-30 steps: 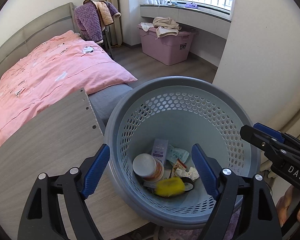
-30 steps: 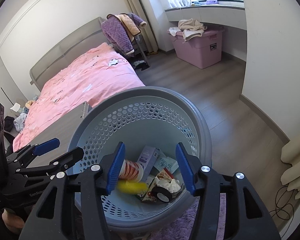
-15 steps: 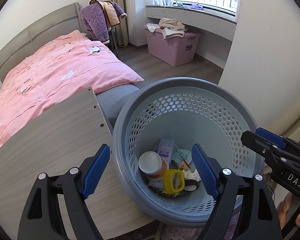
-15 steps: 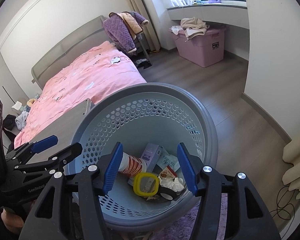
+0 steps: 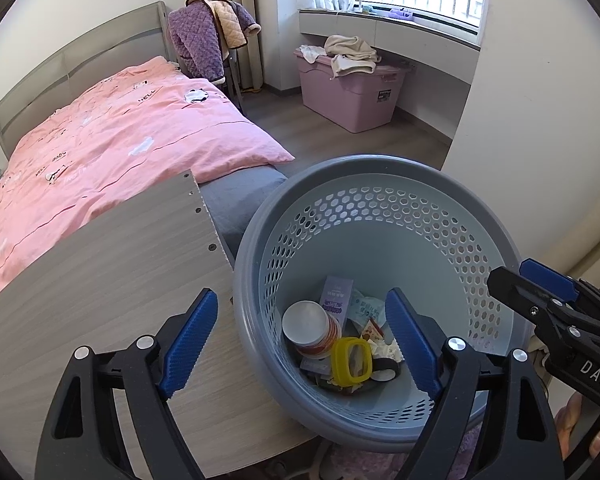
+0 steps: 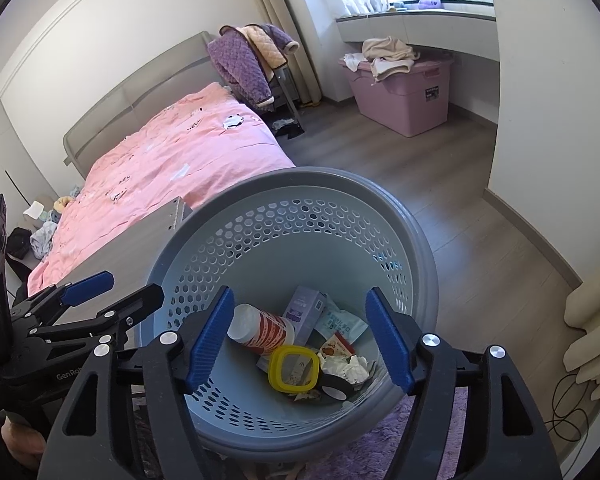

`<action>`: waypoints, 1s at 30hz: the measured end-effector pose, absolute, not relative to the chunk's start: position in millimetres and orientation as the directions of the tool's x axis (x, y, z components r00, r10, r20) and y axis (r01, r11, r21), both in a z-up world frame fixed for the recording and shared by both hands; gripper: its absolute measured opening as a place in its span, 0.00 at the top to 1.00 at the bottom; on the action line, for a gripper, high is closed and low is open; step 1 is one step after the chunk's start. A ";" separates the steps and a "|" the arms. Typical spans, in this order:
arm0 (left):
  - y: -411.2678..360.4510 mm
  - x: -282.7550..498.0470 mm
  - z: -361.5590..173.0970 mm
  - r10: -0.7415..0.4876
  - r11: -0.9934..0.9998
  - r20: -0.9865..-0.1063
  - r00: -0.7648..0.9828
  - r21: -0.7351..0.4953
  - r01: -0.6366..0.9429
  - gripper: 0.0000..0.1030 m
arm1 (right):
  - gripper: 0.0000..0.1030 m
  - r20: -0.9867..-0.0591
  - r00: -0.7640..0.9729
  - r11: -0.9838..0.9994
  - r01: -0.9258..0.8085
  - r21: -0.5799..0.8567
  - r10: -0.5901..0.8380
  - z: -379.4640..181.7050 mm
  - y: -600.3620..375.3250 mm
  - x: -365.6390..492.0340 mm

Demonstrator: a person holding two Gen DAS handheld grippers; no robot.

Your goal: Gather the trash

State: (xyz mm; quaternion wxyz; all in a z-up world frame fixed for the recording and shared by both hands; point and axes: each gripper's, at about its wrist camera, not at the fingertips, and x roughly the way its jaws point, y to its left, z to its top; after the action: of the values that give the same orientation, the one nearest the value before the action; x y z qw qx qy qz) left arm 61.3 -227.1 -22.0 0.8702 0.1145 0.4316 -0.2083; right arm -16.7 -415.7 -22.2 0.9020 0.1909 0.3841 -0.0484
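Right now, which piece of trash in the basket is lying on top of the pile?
The yellow ring-shaped lid. It rests uncovered over the other scraps, beside the red-and-white cup on its side and the crumpled white paper, in the grey basket.

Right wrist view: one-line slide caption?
Right gripper opening, empty, above the grey basket, where a yellow ring lies among wrappers.

both wrist views look steeply down, close, sharing the basket [image 5: 260,240].

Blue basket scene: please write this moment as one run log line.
right gripper: opening, empty | left gripper: open, empty | yellow ring: in blue basket | step: drop done
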 end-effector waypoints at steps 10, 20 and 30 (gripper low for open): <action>-225.3 60.9 -21.0 -0.259 0.892 -0.796 0.548 0.021 0.452 0.20 | 0.29 -0.708 0.704 0.922 0.236 0.307 0.056 -19.4 -411.4 -17.0; -220.3 61.1 -19.5 -0.257 0.898 -0.788 0.559 0.020 0.441 0.20 | 0.28 -0.707 0.705 0.922 0.235 0.307 0.056 -19.6 -411.6 -17.2; -219.0 60.7 -19.0 -0.253 0.898 -0.786 0.564 0.026 0.439 0.20 | 0.28 -0.708 0.704 0.922 0.235 0.307 0.056 -19.8 -411.2 -17.2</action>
State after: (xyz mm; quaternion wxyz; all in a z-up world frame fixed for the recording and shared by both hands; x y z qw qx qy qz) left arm 60.7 -219.0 -19.0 0.8776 0.1099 0.4229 -0.1973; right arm -17.2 -411.2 -19.8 0.9032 0.1909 0.3812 -0.0497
